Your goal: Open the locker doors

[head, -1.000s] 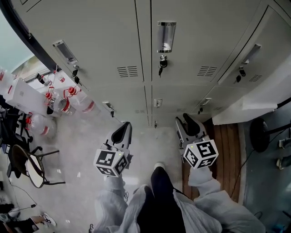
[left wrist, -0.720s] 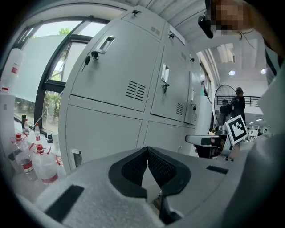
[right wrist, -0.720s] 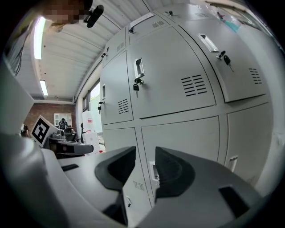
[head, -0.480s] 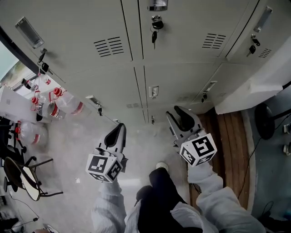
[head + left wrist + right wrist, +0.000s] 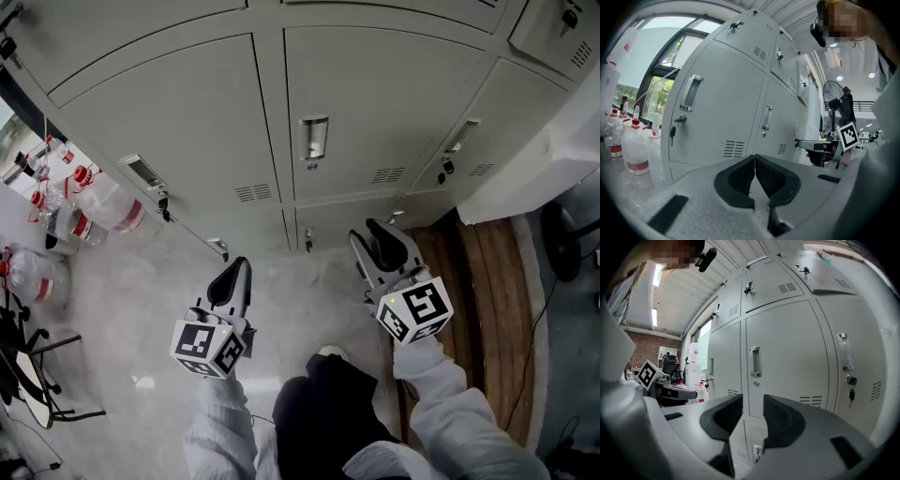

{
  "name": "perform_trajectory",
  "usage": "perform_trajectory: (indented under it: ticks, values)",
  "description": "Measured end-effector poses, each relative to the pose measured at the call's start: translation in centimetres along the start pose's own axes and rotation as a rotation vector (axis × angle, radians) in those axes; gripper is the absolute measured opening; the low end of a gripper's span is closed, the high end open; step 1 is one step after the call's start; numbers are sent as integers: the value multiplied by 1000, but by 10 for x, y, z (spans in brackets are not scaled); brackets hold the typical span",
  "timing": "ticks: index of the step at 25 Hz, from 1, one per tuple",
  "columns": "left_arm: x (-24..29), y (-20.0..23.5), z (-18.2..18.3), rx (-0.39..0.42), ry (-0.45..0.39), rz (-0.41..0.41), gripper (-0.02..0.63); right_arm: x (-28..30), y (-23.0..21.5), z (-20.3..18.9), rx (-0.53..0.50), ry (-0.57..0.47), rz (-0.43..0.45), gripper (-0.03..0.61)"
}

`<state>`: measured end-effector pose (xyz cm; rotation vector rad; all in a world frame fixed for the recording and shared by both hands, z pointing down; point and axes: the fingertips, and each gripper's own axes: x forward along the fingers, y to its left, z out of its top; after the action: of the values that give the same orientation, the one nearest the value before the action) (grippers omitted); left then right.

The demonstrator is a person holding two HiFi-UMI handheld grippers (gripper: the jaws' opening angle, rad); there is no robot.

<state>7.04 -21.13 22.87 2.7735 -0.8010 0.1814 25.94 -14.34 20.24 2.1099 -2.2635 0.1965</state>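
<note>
A row of grey locker doors (image 5: 375,103) faces me, and every door I see is closed. The middle door carries a metal handle (image 5: 313,138) (image 5: 755,361). A key hangs under the left door's handle (image 5: 143,172) (image 5: 691,91), and another under the right door's handle (image 5: 461,136) (image 5: 842,351). My left gripper (image 5: 239,266) (image 5: 754,158) is held low in front of the lockers, shut, with nothing between its pads. My right gripper (image 5: 379,231) (image 5: 753,403) hovers before the middle door, open and empty, touching nothing.
Large water bottles (image 5: 98,202) (image 5: 635,150) stand on the floor at the left. A pale panel (image 5: 553,155) juts out from the locker row at the right, above a wooden floor strip (image 5: 478,281). A chair (image 5: 19,361) sits at the far left.
The head view has swung downward, so the upper lockers slid out of the frame and lower doors came in. Both grippers keep about the same places and jaw states.
</note>
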Motion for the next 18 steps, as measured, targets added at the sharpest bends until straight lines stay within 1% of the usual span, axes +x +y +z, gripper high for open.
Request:
perform_trajectory:
  ticks: [4,9,12,18]
  values:
    - [20,14,-65,6,11,-12,11,9,-9,-62,1,1,-24,118]
    - [44,32,-127,8,-12,-15,11,23,-18,-130,-11,-6,-27,118]
    - [52,38,-155,20,-25,-19,11,24,-19,-163,-11,-13,-30,118]
    - [59,39,-195,50,-42,-27,11,20,-22,-216,5,-7,-52,120]
